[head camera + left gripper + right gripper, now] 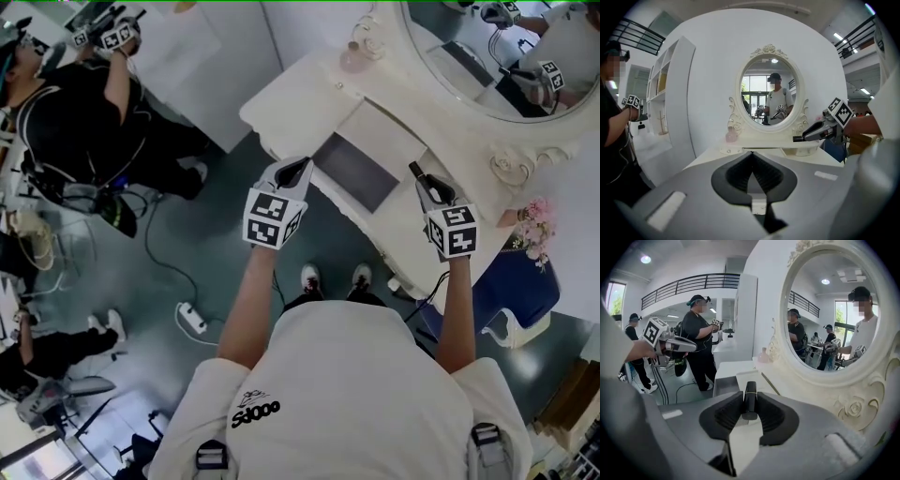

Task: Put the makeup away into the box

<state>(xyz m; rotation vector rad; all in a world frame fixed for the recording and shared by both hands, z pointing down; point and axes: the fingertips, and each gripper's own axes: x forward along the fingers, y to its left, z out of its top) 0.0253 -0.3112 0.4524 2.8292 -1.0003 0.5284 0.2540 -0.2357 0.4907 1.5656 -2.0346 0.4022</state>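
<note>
Task item: a black lipstick tube point(750, 397) is pinched upright between the jaws of the right gripper point(424, 183); most of its length stands clear above the pads.
Right jaws: partly closed, pressed on the tube from both sides.
Left jaws: the left gripper point(294, 171) is pressed together at the tips, with nothing held.
Destination: a grey-lined open compartment point(356, 171) is sunk in the dressing table point(300, 98) at the middle of its front edge; it is judged to be the box. No makeup is seen in it.
Position: the lipstick is held above the table top, just right of the compartment and not over it.
Risk 1: the smooth, slim tube may pivot or slip, as only its lower part is gripped.
Risk 2: a release from this height or this side may let the tube bounce, roll past the front edge and fall to the floor.
Risk 3: the pink bottle point(354, 58) at the back edge may be knocked by a long reach.
Pose: both forearms are extended forward, with the grippers pointing ahead and slightly down. The left gripper hangs off the front edge, over the floor.
</note>
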